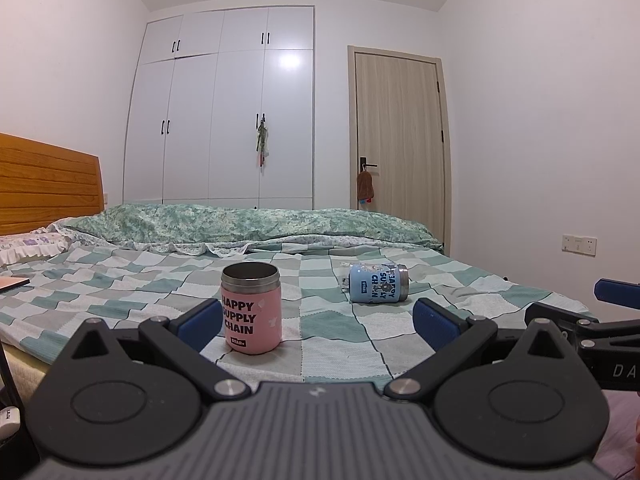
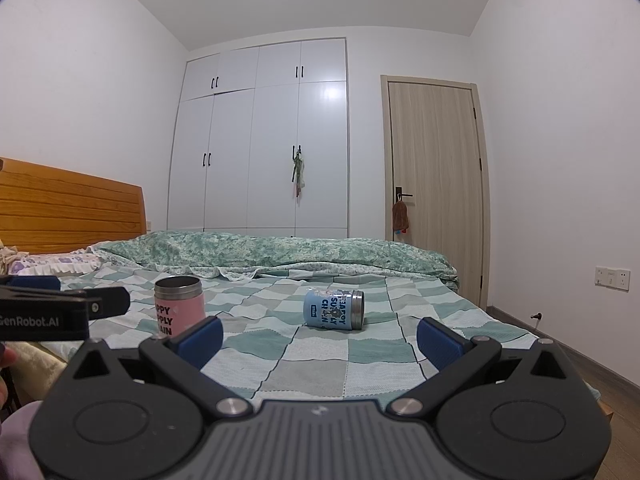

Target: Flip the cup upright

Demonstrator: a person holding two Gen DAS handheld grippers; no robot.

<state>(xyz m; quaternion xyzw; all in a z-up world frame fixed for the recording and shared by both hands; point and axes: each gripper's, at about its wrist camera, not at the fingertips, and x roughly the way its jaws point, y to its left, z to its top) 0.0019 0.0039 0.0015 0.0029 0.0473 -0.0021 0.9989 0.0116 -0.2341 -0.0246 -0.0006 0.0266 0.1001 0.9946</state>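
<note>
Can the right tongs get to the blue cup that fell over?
Probably yes. The right tongs are open, and the blue cup lies on its side straight ahead on the bed, with nothing between them. The pink cup stands off to the left.

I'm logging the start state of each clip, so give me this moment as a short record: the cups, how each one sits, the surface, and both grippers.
surface: checked bedsheet
pink cup: upright, open mouth on top
blue cup: lying on its side, metal rim toward the right, apart from the pink cup
left gripper: open, empty, the pink cup just ahead near its left finger, not gripped
right gripper: open, empty, short of the blue cup
task status: blue cup not yet upright
</note>
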